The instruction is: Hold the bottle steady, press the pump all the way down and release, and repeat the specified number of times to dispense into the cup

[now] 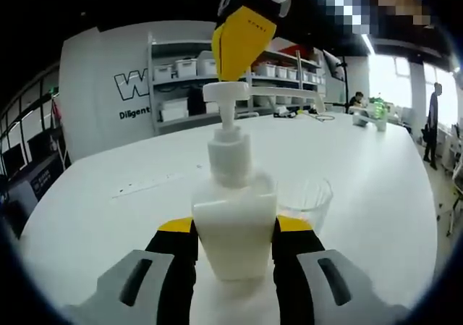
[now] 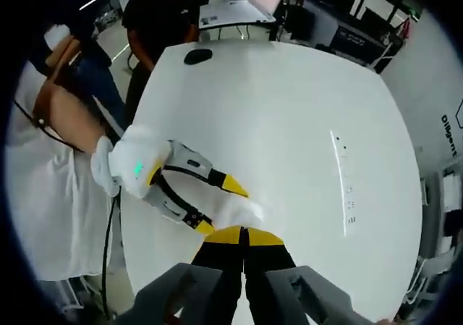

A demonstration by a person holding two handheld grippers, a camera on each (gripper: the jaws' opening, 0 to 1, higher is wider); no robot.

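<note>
left gripper (image 1: pixel 235 231) is clamped on the white pump bottle (image 1: pixel 233 227), its yellow-tipped jaws pressed against both sides of the bottle's lower body, and the bottle stands upright on the white table (image 1: pixel 108 195). just beside it, to the right and a little behind in the left gripper view, sits a clear cup (image 1: pixel 307 202) on the table, under the line of the long spout. up top, the right gripper (image 1: pixel 242 39) comes down from above, its yellow tip right at the pump head (image 1: pixel 226 91), touching or as good as touching; the pump stem is showing, so the head is up, not pressed flat.

over to the right gripper view, looking straight down: the right gripper's (image 2: pixel 244 237) own jaws are closed together, yellow tips meeting with no gap and nothing between them. just ahead of them the bottle (image 2: pixel 239 210) shows as a blurred white shape, flanked by the left gripper (image 2: pixel 221 205) coming in from the left, held by a gloved hand (image 2: pixel 126 166). a person in black (image 2: pixel 163 17) stands at the far end of the table (image 2: pixel 289 122), near a dark mouse (image 2: pixel 197 56). shelves with bins (image 1: pixel 188 68) line the back wall.
</note>
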